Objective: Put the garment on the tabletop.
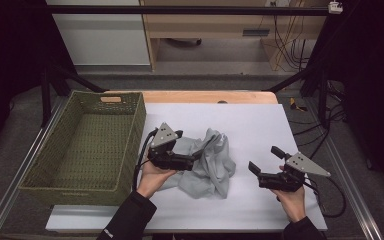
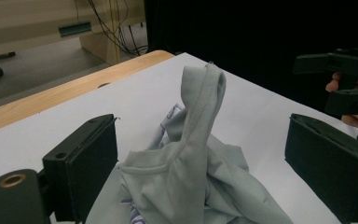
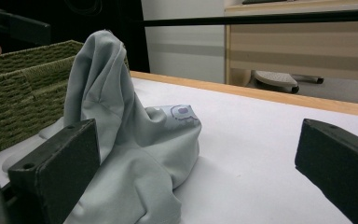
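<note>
- Nearest in the high view: two forearms in dark sleeves, each hand holding a hand-held gripper over the desk (image 1: 260, 125).
- Left hand (image 1: 152, 179) under the left hand-held gripper (image 1: 196, 159), just right of the basket, with the grey plate (image 1: 164, 135) on top.
- Left jaws spread wide, gripping nothing; in the left gripper view (image 2: 205, 172), cloth bunched between the two black jaws, with a gap to the right one. Cannot tell whether the left one touches it.
- Right hand (image 1: 291, 199) near the desk's right front, holding the right hand-held gripper (image 1: 264, 161) well apart from the cloth, pointing left toward it.
- Right jaws also wide open and empty; in the right gripper view (image 3: 196, 172), bare white desk between them and the cloth in front of the left jaw.
- Black cable (image 1: 332, 197) looping from the right hand-held gripper by the desk's right edge.
- Grey cloth (image 1: 210, 165) crumpled in a heap near the desk's middle, one fold standing up in a peak (image 2: 204, 93); a small purple print (image 3: 182, 112) on one side.
- Green woven basket (image 1: 130, 145) on the left of the desk, just beside the cloth, nothing visible inside, a handle slot (image 1: 111, 99) in its far wall.
- Bare wood strip (image 1: 205, 96) along the desk's far edge.
- Farther off: grey floor, pale wooden furniture (image 1: 205, 25) and hanging wires (image 1: 287, 45).
</note>
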`<move>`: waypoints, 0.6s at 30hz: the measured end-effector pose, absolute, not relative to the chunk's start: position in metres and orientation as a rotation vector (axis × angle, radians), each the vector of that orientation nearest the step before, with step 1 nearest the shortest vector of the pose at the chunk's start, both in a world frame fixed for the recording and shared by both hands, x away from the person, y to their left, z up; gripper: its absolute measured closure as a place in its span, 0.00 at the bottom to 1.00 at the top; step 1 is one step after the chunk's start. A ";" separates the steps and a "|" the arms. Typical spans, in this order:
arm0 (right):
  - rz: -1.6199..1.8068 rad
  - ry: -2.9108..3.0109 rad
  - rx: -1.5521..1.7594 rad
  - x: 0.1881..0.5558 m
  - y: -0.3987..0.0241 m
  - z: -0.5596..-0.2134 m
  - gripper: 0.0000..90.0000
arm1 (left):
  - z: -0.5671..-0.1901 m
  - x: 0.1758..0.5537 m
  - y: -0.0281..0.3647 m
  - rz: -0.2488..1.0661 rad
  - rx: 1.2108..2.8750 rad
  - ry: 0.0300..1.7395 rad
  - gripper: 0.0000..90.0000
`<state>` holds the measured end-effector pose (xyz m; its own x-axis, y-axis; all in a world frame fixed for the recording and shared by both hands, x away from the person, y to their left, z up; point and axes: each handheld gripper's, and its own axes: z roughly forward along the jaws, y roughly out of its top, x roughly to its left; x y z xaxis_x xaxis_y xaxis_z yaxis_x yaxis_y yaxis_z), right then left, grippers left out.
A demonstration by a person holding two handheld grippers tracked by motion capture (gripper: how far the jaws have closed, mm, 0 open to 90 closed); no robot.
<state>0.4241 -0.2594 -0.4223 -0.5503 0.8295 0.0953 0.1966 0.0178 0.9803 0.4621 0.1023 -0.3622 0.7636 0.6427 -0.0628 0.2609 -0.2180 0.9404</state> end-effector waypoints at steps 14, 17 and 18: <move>1.576 1.773 1.046 0.424 -0.262 -0.423 0.00 | -0.399 0.440 0.141 0.443 1.659 0.730 0.09; 1.576 1.779 1.039 0.424 -0.264 -0.424 0.00 | -0.405 0.439 0.146 0.452 1.662 0.739 0.09; 1.573 1.779 1.038 0.424 -0.264 -0.424 0.00 | -0.406 0.439 0.147 0.444 1.662 0.738 0.09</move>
<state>0.4239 -0.2644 -0.4244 -0.5556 0.8264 0.0919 0.1923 0.0201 0.9811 0.4389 0.1470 -0.4057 0.7254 0.6805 -0.1036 0.2276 -0.0950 0.9691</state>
